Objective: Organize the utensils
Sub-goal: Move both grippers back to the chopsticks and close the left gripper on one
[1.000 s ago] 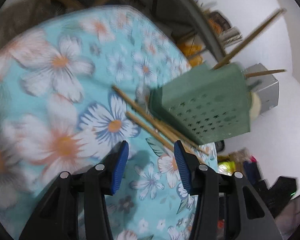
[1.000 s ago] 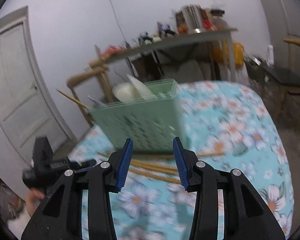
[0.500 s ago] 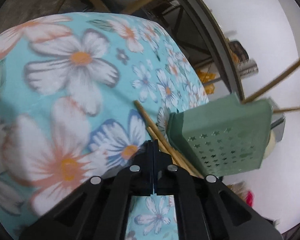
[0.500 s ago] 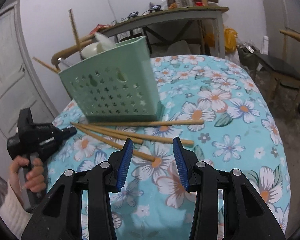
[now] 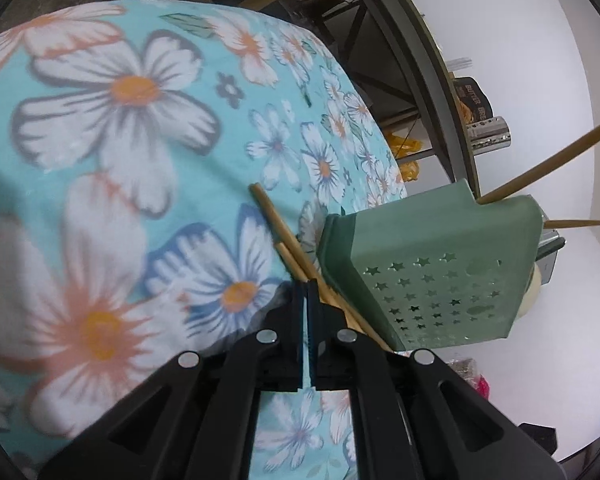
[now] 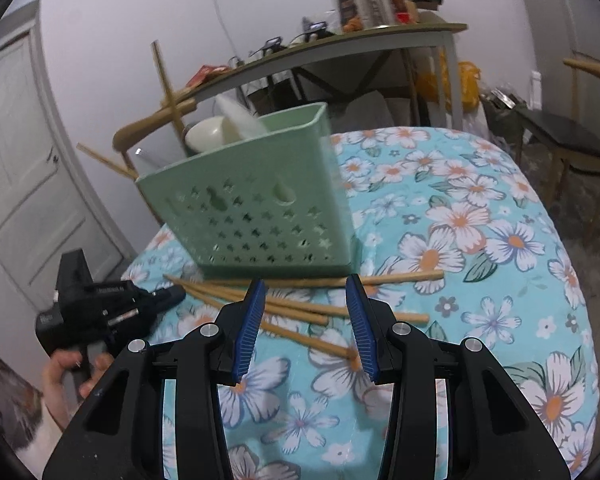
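Wooden chopsticks [image 6: 300,312] lie beside perforated basket [image 6: 260,216]; left hand-held gripper [image 5: 307,292] pressed together, right hand-held gripper [image 6: 306,320] spread.

Soft dim indoor light, fisheye-bent edges, slight motion blur throughout

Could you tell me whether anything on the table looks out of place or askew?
Yes. Several chopsticks lie loose and crisscrossed on the floral tablecloth in front of the green basket rather than inside it. The basket looks tilted, and the chopsticks already in it stick out at differing angles.
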Motion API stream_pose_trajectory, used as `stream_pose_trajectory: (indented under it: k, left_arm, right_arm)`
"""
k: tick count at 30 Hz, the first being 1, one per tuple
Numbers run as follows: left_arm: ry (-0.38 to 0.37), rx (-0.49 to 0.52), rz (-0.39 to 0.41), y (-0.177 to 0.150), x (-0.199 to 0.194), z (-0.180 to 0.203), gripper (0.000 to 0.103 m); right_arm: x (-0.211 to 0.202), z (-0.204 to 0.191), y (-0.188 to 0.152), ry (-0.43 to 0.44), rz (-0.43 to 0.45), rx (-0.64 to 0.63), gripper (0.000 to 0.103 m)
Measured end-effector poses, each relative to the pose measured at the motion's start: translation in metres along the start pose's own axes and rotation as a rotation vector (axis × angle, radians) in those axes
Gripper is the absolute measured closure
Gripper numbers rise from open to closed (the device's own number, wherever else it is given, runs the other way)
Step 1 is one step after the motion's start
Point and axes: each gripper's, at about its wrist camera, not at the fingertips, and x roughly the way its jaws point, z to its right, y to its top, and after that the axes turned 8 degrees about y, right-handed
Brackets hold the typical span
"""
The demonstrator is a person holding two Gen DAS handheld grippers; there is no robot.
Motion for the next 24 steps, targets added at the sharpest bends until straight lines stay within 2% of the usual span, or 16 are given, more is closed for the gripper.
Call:
stream_pose_trajectory:
  k: [7, 12, 15, 16, 17, 18, 21, 22, 24]
  left_arm:
    - [-0.024, -0.077, 0.012, 0.003, 0.004, -0.005, 0.101]
    - [-0.067, -0.118, 0.032, 0.002, 0.002, -0.004, 0.093]
    - [-0.103, -0.103, 0.055, 0.001, -0.002, 0.003, 0.074]
    - [-0.108, -0.083, 0.059, 0.001, -0.002, 0.008, 0.064]
    - [-0.102, -0.05, 0.061, 0.001, -0.002, 0.014, 0.056]
    - [-0.08, -0.012, 0.061, 0.001, -0.001, 0.022, 0.053]
    - [0.019, 0.063, 0.093, -0.003, 0.002, 0.034, 0.054]
    - [0.05, 0.066, 0.111, -0.004, 0.002, 0.034, 0.058]
    - [0.108, 0.059, 0.125, -0.003, 0.004, 0.032, 0.073]
  right_arm:
    - [0.002, 0.002, -0.003, -0.022, -0.019, 0.002, 0.059]
    - [0.003, 0.003, -0.004, -0.001, -0.035, 0.042, 0.057]
    - [0.008, 0.001, -0.004, 0.002, -0.051, 0.043, 0.057]
    - [0.01, 0.0, -0.004, 0.003, -0.054, 0.043, 0.057]
    - [0.012, 0.0, -0.005, 0.003, -0.061, 0.044, 0.057]
    - [0.013, -0.001, -0.005, 0.003, -0.067, 0.044, 0.057]
    - [0.013, -0.001, -0.007, -0.007, -0.074, 0.039, 0.057]
    - [0.012, -0.001, -0.007, -0.011, -0.075, 0.037, 0.057]
    - [0.011, 0.0, -0.008, -0.009, -0.075, 0.037, 0.057]
